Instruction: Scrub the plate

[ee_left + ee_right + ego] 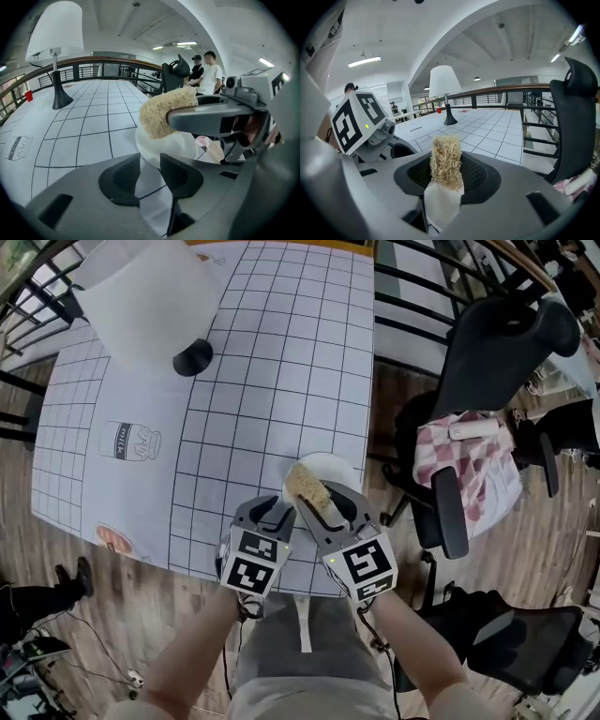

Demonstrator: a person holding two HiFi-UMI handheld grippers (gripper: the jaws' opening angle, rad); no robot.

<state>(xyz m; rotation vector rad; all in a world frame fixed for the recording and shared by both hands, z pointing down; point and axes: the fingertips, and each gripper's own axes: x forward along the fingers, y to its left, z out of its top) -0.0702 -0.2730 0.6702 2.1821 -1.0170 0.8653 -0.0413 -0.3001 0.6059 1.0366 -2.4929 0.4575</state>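
A small white plate [343, 470] lies on the grid-patterned tablecloth [281, 362], near the table's front right edge. My right gripper [328, 507] is shut on a tan fibrous scrubber [307, 486], which reaches over the plate's left part. The right gripper view shows the scrubber [446, 161] standing up between the jaws. My left gripper [278, 512] is just left of it at the plate's near rim, and it is open. In the left gripper view the plate [159, 147] sits just beyond the jaw tips, with tablecloth showing through the gap and the scrubber [166, 112] above.
A white lamp [150, 296] with a black base [193, 357] stands at the table's far left. Black office chairs [497, 343] and a checked cloth [459, 456] are on the right past the table edge. Two people [206, 70] stand far behind.
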